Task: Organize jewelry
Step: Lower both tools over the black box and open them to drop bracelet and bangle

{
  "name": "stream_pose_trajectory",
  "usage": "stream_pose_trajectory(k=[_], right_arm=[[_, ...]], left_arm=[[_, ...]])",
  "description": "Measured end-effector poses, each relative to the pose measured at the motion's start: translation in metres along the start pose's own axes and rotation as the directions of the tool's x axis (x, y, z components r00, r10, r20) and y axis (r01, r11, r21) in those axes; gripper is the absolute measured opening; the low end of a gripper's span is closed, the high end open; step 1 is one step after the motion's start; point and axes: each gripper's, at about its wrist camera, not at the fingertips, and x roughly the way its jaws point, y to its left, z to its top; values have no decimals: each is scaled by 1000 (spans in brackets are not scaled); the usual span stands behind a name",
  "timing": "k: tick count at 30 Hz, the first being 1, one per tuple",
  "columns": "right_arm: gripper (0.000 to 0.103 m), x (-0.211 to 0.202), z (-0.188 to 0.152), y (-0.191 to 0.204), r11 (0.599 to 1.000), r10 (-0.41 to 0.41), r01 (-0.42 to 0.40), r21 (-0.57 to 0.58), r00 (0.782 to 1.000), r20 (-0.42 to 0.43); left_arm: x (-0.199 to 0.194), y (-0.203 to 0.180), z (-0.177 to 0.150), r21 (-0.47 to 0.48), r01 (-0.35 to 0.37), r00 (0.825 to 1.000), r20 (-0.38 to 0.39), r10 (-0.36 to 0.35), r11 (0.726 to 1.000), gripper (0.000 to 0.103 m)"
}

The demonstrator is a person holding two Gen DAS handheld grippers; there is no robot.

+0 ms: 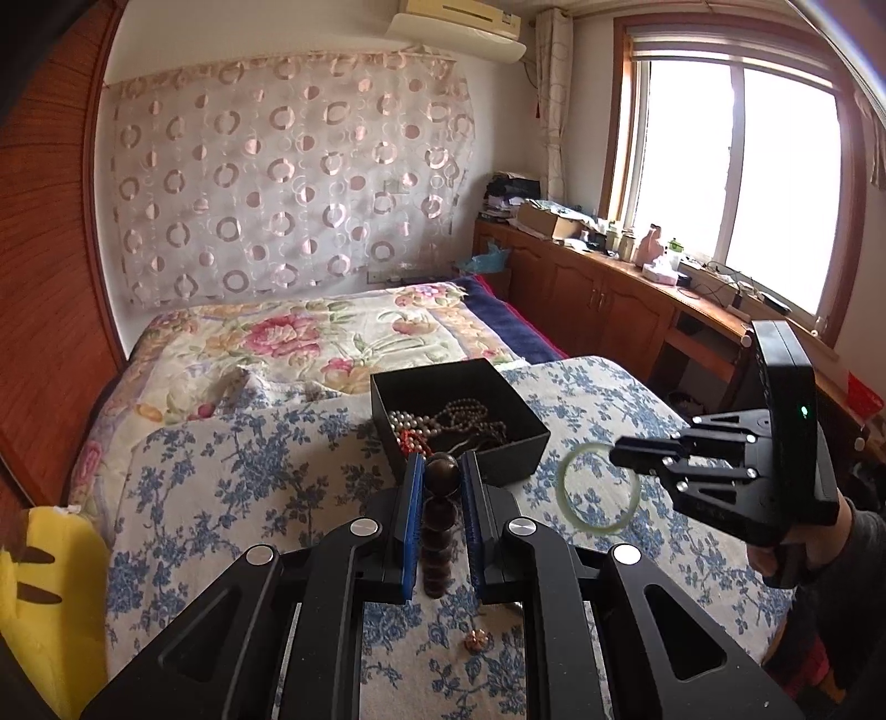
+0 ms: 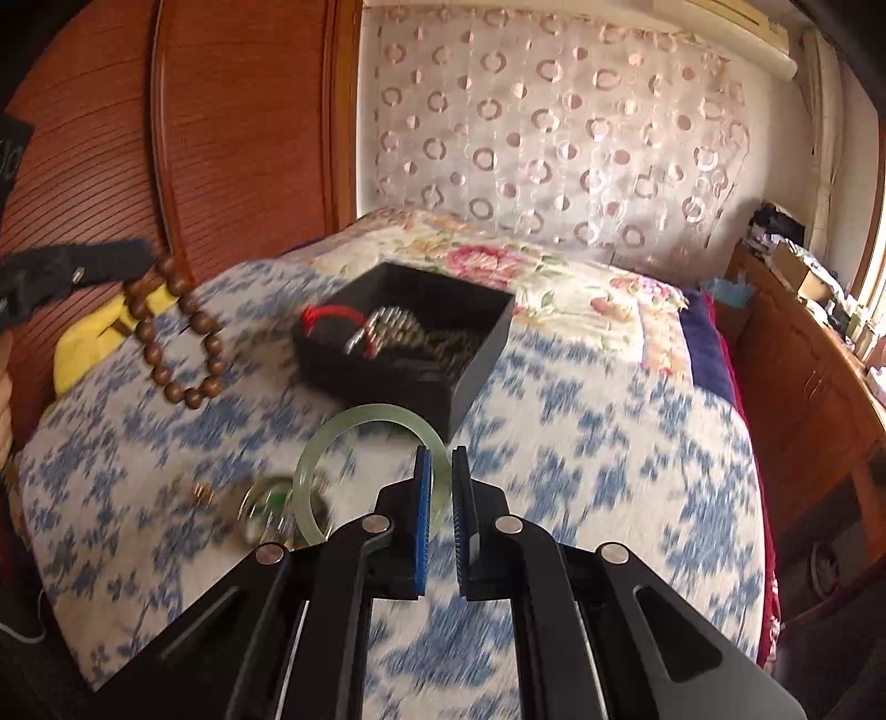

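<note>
Left wrist: bead bracelet hangs vertically.

No readable writing anywhere in the room.

From where I stand, nothing carries lettering I can make out: the air conditioner on the wall shows no legible brand, and the dark patch at the far left edge of the right wrist view bears pale marks that are cut off and too blurred to read. The clutter on the cabinet under the window is too small to show any label.
</note>
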Motion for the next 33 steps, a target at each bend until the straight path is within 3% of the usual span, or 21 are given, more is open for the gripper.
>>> stream_pose_trajectory(k=[7, 16, 33], right_arm=[[8, 24, 34, -8, 999, -29, 28, 22, 998, 54], [8, 57, 59, -18, 996, -39, 34, 77, 997, 64], [10, 93, 55, 3, 1000, -11, 11, 8, 1000, -7]], left_arm=[[11, 1, 12, 13, -3, 1000, 3, 3, 1000, 12], [20, -2, 27, 28, -5, 1000, 11, 5, 1000, 12], [45, -5, 55, 35, -29, 1000, 11, 29, 999, 12]])
